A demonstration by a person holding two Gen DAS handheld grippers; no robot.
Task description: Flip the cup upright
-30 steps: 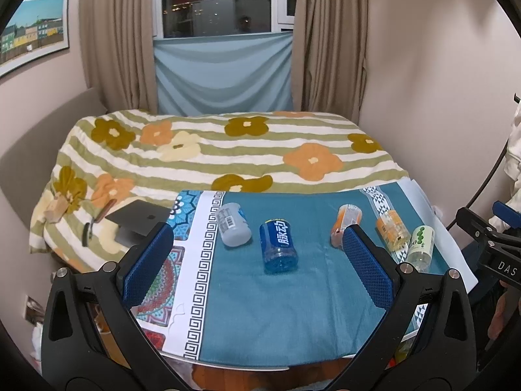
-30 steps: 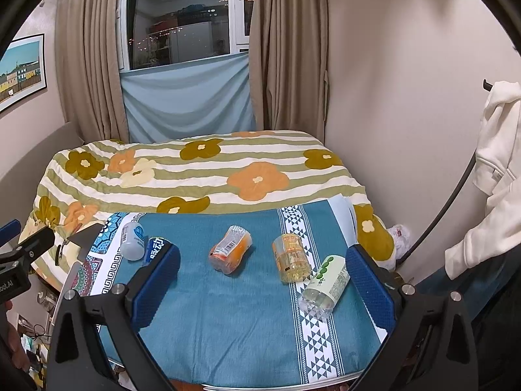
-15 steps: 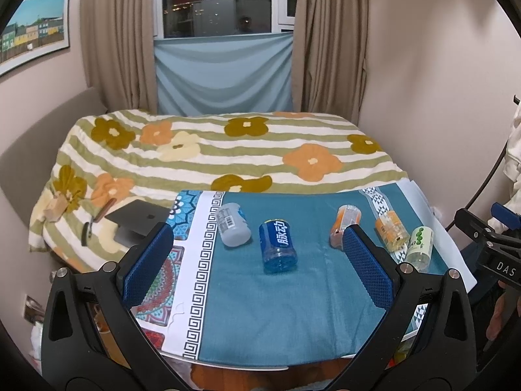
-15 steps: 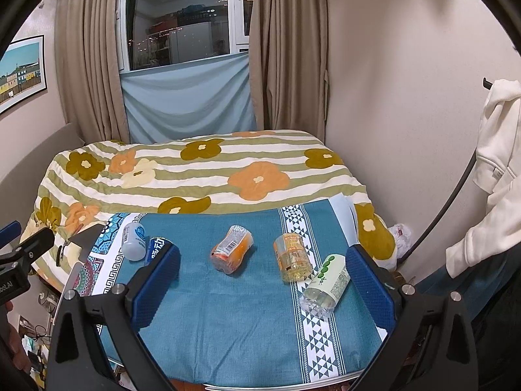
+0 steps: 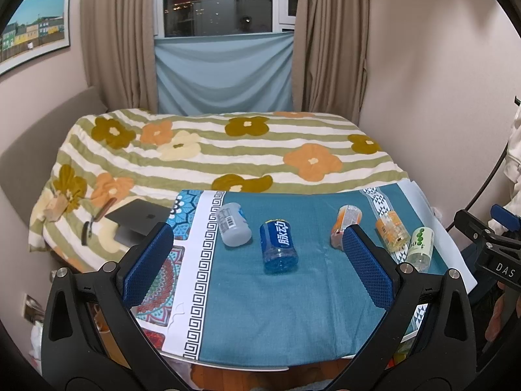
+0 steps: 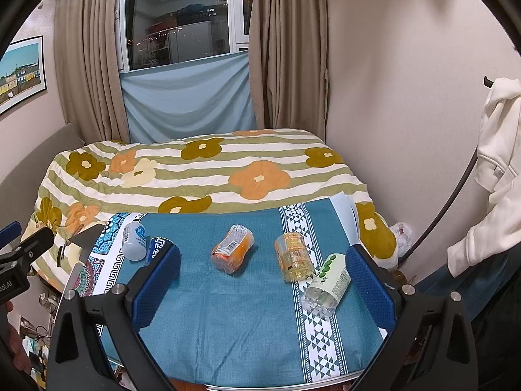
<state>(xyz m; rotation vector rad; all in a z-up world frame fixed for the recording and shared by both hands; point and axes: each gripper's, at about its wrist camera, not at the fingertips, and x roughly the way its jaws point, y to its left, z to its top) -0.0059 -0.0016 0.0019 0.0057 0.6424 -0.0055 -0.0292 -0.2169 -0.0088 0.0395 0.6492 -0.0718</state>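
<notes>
Over the last second almost nothing changed: you held the left gripper (image 5: 257,254) and right gripper (image 6: 263,272) spread and empty above the teal cloth (image 5: 276,309), while all five cups (the blue cup (image 5: 278,242) nearest centre) lay untouched on their sides.

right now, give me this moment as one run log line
left gripper: open, empty | right gripper: open, empty | five cups on their sides on teal cloth | blue cup nearest left gripper | none upright

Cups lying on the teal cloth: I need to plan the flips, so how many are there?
5, all on their sides: grey-white cup at left, blue cup beside it, orange cup in the middle, yellow cup right of it, green-dotted cup rightmost. None seems hidden.
</notes>
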